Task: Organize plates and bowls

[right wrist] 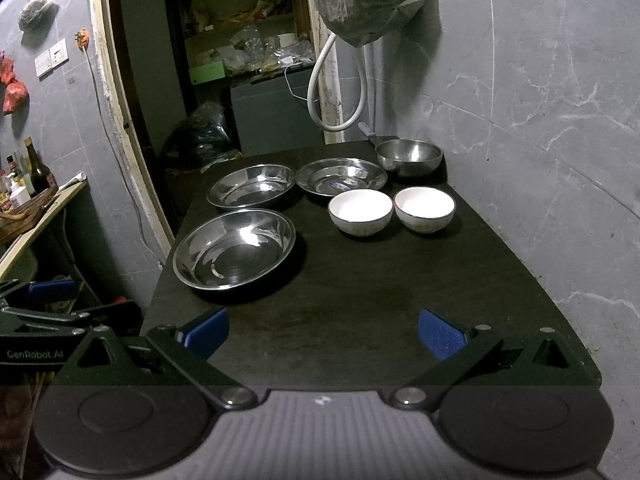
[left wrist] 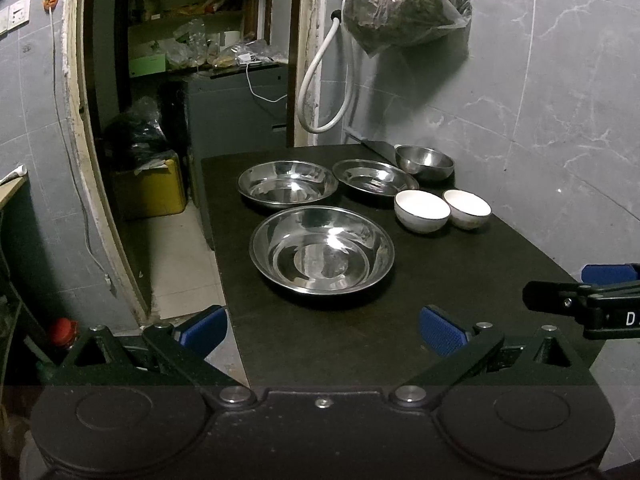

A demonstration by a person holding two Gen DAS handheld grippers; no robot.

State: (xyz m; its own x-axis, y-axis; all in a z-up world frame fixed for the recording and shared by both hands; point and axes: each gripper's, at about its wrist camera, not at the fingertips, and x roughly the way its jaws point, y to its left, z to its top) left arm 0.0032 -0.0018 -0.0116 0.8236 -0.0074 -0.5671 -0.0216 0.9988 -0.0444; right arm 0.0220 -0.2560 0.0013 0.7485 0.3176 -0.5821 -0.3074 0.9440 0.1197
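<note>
A dark table (left wrist: 460, 280) fills the middle and lower half of both views, set against a grey marbled wall on the right, with an open doorway at upper left. On it nothing is stacked yet, so I judge the task to be at its very start: both grippers hang back at the near edge, sizing up the dishes.

The largest piece, a steel plate (left wrist: 322, 249), lies just left of centre in the left wrist view, nearest the camera. Behind it, toward upper centre, sit a second steel plate (left wrist: 288, 184) and a third, shallower one (left wrist: 375, 178), close beside each other. A steel bowl (left wrist: 425, 162) stands at the far right corner by the wall. Two white bowls (left wrist: 422, 211) (left wrist: 467, 208) sit side by side, right of centre, nearly touching.

The left gripper (left wrist: 322, 330) shows at the bottom of its frame, jaws spread wide and holding nothing. The right gripper (right wrist: 323, 330) is likewise wide and empty, low in its own view.

The next move likely calls for nesting like with like: reaching forward, pinching a plate's thin rim and lifting it onto another. Steel rims look slippery, so a firm, level pinch seems needed.
</note>
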